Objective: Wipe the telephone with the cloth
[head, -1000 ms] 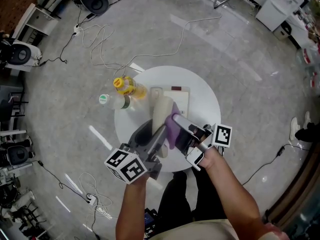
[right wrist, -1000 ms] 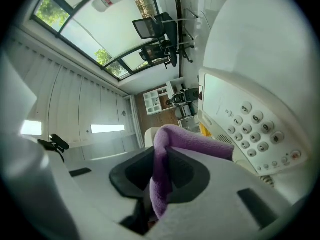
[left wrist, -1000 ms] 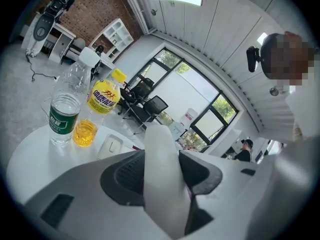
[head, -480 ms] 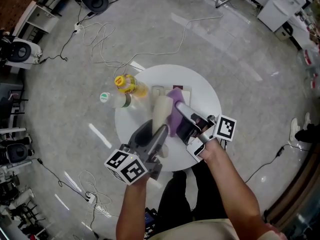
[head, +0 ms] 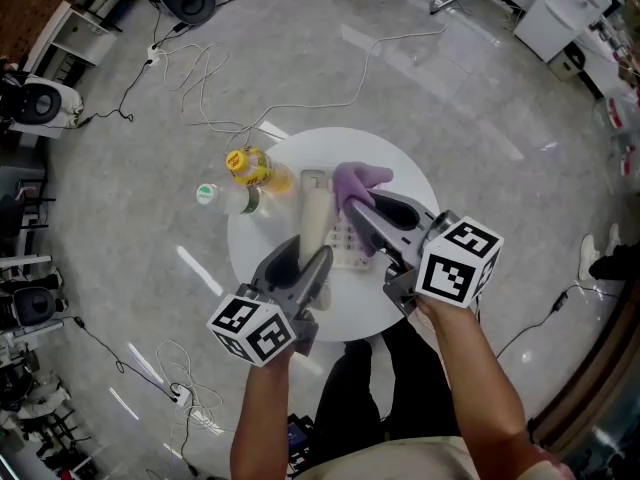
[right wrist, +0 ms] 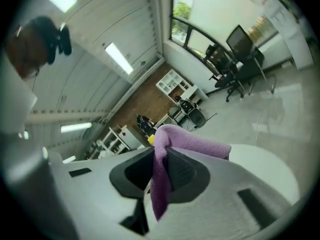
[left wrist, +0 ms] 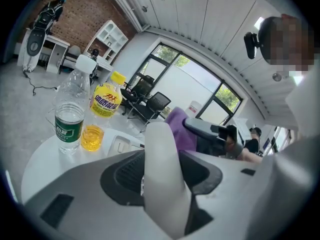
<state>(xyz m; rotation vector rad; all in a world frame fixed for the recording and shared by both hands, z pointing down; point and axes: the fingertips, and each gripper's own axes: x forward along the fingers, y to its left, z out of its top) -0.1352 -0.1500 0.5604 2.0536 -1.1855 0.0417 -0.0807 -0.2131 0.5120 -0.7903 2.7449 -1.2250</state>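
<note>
Nearest me, low in the head view, my left gripper [head: 306,260] is clamped wide on the white handset [head: 314,213]. Its own view shows the handset filling the gap between the jaws. Just to its right, my right gripper [head: 357,211] pinches the purple cloth [head: 360,179]. In the right gripper view the cloth folds over the jaw tips and hangs between them.

The telephone [head: 350,240] lies keypad up between the two grippers, at the middle of the round white table [head: 252,251]. The cloth is over its upper end, but I can't tell whether they touch.

Two bottles stand at the table's left edge. The clear, green-capped one [head: 222,200] may or may not hold anything. The yellow-capped one [head: 250,168] holds a little yellow drink at the bottom. That level is plain in the left gripper view but only a glow from above.

Bare tabletop lies right of the telephone, up to the rim. Beyond the table, cables [head: 215,78] trail over the grey floor at upper left.
</note>
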